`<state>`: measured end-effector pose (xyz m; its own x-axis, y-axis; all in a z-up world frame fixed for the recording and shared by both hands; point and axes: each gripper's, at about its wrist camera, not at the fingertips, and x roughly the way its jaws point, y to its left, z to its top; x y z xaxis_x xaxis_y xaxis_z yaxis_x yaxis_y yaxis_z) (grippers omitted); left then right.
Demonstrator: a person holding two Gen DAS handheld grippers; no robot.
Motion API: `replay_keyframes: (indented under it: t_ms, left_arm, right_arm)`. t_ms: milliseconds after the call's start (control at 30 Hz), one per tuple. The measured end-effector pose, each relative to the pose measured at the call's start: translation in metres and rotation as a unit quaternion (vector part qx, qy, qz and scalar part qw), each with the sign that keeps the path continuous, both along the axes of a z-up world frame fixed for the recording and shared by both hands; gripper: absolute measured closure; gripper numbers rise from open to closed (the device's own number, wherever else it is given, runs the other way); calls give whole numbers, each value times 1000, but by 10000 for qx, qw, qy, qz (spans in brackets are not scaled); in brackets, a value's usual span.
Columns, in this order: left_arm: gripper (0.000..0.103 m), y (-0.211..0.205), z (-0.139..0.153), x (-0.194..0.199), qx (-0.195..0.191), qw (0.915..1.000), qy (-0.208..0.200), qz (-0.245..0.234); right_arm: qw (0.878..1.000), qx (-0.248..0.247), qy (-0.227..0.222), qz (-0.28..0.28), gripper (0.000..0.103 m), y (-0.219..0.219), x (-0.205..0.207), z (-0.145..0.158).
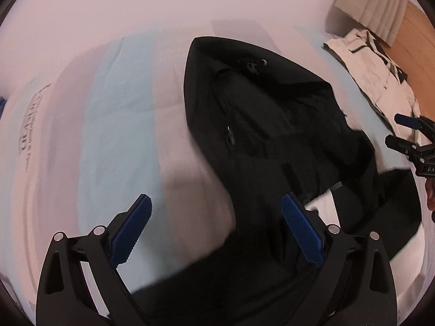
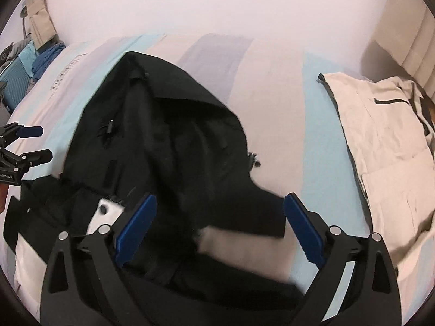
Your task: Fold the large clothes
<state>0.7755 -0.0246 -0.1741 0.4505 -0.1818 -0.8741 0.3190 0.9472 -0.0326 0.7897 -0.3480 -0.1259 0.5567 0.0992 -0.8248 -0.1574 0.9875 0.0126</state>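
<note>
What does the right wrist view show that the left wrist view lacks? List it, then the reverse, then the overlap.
Right wrist only: a heap of blue cloth beside the bed, and a dark zip pocket on the folded beige jacket. Left wrist only: a small pale logo on the black jacket. Shared: black jacket, beige jacket, striped pastel bedcover, and both open tongs, holding nothing.

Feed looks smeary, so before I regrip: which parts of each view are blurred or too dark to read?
Left wrist view: striped bedsheet streaked by motion blur, black jacket folds nearly lost in darkness. Right wrist view: jacket's near edge smeared, beige jacket sharper; fisheye bends both.
</note>
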Motion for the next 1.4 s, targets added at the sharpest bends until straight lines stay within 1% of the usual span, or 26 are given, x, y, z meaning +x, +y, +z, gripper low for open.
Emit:
replay_keyframes:
  t_ms: [100,167,267,333,433,533,600,700,767,833,900,933,967,1033,1067,1100,1133,1200,1233,1267,1300,1333,1400]
  left_arm:
    - [9,2,-8,24,-147,9996,28,222]
    - [9,3,-15,38,-241,9992,90,298]
    - [9,3,-23,53,-202,9991,61,361]
    - [9,4,-27,61,-235,9988,81,418]
    - [9,6,-32,74,-327,9981,144,496]
    - [10,4,-37,86,-328,9979,241,497]
    - [10,0,-39,92,-284,9985,253,404]
    - [10,-7,-43,98,-207,9991,241,295]
    - [10,-9,-48,102,-208,9989,295,302]
    - [15,-7,-50,104,-274,9985,322,361]
    - [15,-1,-50,108,-343,9977,320,484]
    - [20,0,-50,111,-374,9974,336,512]
    - [23,2,-51,112,-408,9971,367,531]
    - [27,7,-52,117,-502,9959,428,619]
    - [31,8,-53,117,-542,9955,460,627]
    - [33,9,-54,119,-574,9952,511,613]
    - [38,9,-56,120,-586,9949,591,573]
    - [43,9,-57,120,-545,9952,638,513]
    - [49,10,-58,121,-533,9951,662,505]
    - [53,11,-58,121,-550,9948,702,497]
    - [57,11,-57,121,-569,9948,700,483]
    - [59,12,-55,120,-562,9950,665,480]
    - [60,14,-48,118,-515,9962,516,473]
  right_arm:
    - [9999,-61,49,129,12,0,24,-9]
    - [9996,-173,1,230,12,4,36,-14]
    - [9990,-292,-100,316,12,10,53,-21]
    - [9993,-269,-127,234,12,9,64,-26]
    - [9999,-115,-67,61,12,6,83,-32]
    - [10000,-18,-5,42,18,7,98,-35]
    - [9999,47,98,5,28,7,109,-40]
    - [9996,195,184,-46,28,7,121,-44]
    - [9993,262,242,-75,28,8,127,-47]
    - [9992,266,284,-89,28,12,131,-49]
    - [9990,310,304,-78,28,14,134,-51]
    - [9987,351,348,-95,28,16,135,-52]
    - [9985,348,406,-83,33,19,137,-54]
    - [9985,311,451,-17,41,24,140,-55]
    - [9984,313,469,22,50,26,139,-54]
    - [9981,335,511,43,54,27,140,-53]
    - [9979,389,520,59,61,28,139,-52]
    - [9977,389,550,60,68,29,138,-51]
    - [9976,370,591,53,75,28,138,-52]
    - [9976,347,601,37,79,26,138,-52]
    - [9977,331,597,6,81,25,137,-51]
    - [9976,348,593,-17,86,24,137,-49]
    - [9979,343,554,-55,89,23,136,-46]
